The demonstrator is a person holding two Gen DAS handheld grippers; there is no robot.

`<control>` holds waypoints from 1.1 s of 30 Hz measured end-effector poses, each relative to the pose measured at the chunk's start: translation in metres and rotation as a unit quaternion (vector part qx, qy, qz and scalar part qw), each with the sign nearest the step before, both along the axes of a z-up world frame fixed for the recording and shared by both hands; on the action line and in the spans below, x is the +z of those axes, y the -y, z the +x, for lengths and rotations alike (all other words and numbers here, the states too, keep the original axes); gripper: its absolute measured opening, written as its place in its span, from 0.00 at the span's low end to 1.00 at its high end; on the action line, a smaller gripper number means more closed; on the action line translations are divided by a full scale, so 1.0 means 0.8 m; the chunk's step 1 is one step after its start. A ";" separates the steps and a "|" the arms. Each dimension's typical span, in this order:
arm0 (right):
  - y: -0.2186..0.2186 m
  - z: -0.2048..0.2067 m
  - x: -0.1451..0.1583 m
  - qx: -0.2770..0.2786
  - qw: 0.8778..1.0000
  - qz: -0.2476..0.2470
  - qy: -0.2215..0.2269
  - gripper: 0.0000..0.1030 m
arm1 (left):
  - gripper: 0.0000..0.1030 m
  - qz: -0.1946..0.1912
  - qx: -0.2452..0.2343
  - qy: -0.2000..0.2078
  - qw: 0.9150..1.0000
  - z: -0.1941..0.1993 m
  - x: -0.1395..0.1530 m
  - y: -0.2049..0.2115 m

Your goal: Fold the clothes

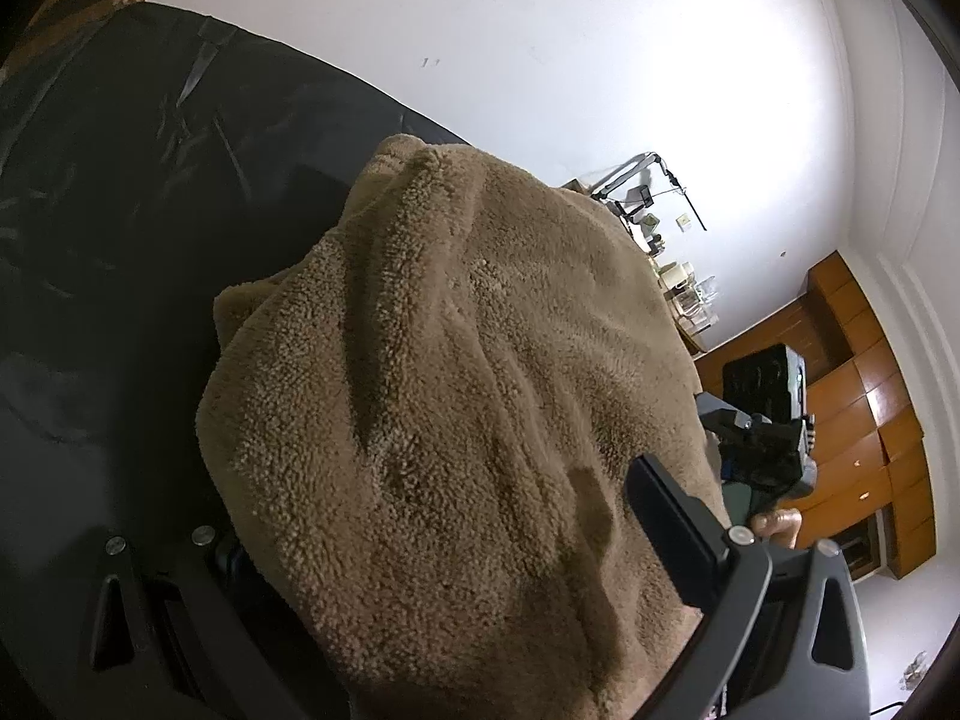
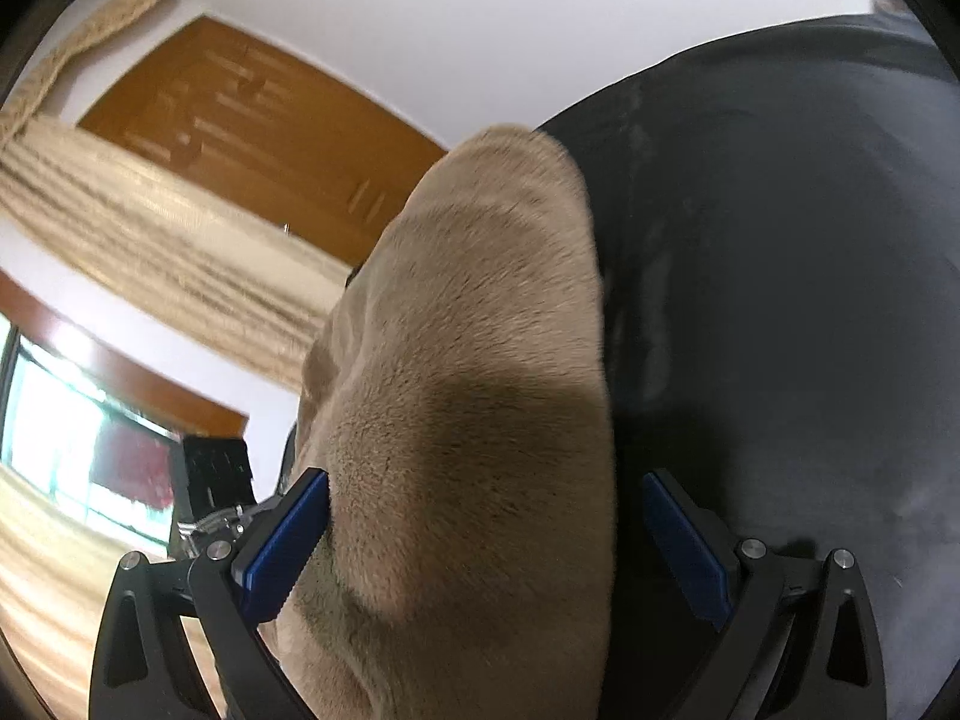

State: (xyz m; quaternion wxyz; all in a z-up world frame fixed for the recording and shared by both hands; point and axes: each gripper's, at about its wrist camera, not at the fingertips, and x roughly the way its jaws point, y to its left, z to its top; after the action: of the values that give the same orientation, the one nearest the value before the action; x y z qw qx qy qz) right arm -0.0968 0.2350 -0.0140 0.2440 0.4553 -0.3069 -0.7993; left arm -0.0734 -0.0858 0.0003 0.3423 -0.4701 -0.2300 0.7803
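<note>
A tan fleece garment (image 1: 456,372) fills the middle of the left wrist view, bunched over a black cloth-covered surface (image 1: 120,228). It lies across my left gripper (image 1: 432,480) and hides the left finger. The right finger (image 1: 678,528) shows bare, and the jaws stand wide apart. In the right wrist view the same garment (image 2: 468,360) sits between the blue pads (image 2: 288,540) of my right gripper (image 2: 486,492). It touches the left pad, and a dark gap separates it from the right pad. The right gripper (image 1: 762,426) and a hand (image 1: 774,525) show beyond the garment.
The black surface (image 2: 780,300) spreads to the right. White wall (image 1: 540,30) lies behind, with wooden cabinets (image 1: 870,408) and a cluttered shelf (image 1: 678,276). A cream curtain (image 2: 150,228), a wooden panel (image 2: 240,120) and a bright window (image 2: 60,450) are at left.
</note>
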 end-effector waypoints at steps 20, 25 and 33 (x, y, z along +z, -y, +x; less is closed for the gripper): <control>0.037 -0.032 -0.001 0.083 0.992 0.097 -0.026 0.78 | 0.93 0.000 -0.020 -0.004 1.000 -0.017 -0.032 -0.036; 0.045 -0.015 0.014 0.061 0.986 0.138 -0.070 0.65 | 0.73 0.009 -0.025 0.002 1.000 -0.023 -0.033 -0.046; 0.034 0.046 0.031 0.012 0.980 0.163 -0.110 0.60 | 0.60 -0.007 -0.038 -0.035 0.999 -0.008 -0.007 -0.069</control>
State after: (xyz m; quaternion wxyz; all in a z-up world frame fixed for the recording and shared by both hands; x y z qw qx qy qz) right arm -0.0599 0.2081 0.0109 0.2084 0.4019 -0.1378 -0.8809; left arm -0.0800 -0.0308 -0.0053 0.3767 -0.4533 -0.1946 0.7841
